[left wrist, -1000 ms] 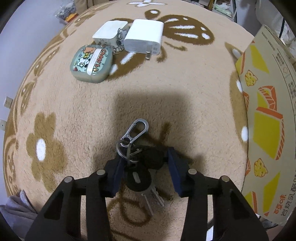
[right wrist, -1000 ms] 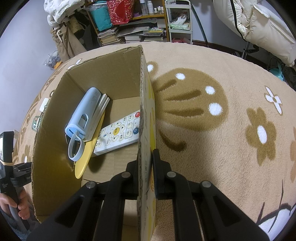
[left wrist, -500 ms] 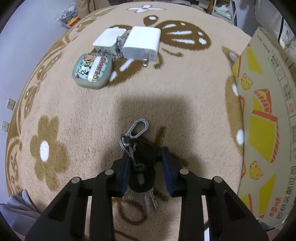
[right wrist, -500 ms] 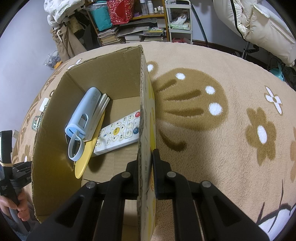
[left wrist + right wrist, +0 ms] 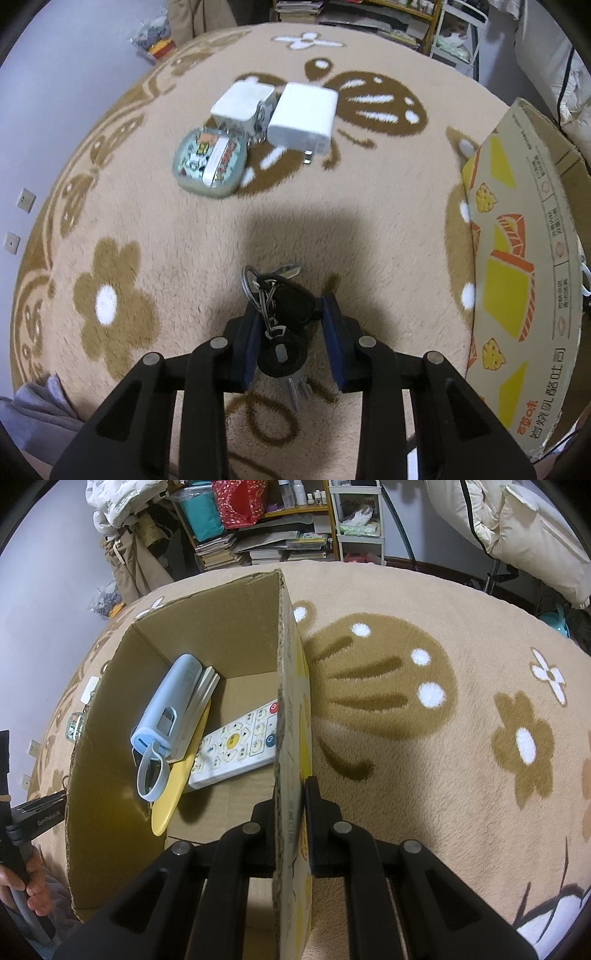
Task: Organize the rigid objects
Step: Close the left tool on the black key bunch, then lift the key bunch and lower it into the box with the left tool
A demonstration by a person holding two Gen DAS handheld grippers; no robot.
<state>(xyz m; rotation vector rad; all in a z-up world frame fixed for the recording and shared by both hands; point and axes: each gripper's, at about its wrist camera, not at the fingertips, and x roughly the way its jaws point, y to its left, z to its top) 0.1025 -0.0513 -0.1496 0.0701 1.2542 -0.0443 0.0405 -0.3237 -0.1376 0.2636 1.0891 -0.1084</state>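
Key bunch held for boxing; carton steadied.

Left hand-held gripper [image 5: 290, 338] clamps the key bunch [image 5: 282, 321] above the rug [image 5: 155, 229]; beyond the keys lie a decorated case [image 5: 209, 165] and two white chargers [image 5: 303, 118]. Right hand-held gripper [image 5: 291, 825] pinches the cardboard box [image 5: 207, 627] wall. Risk: dangling, loosely caught keys may slip before reaching the box.

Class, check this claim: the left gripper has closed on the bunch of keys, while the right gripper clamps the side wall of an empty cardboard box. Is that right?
Not quite: the cardboard box is not empty. The right wrist view shows a white remote, a light blue case and a yellow item inside. The rest holds: the left gripper grips the bunch of keys, and the right gripper clamps the wall.
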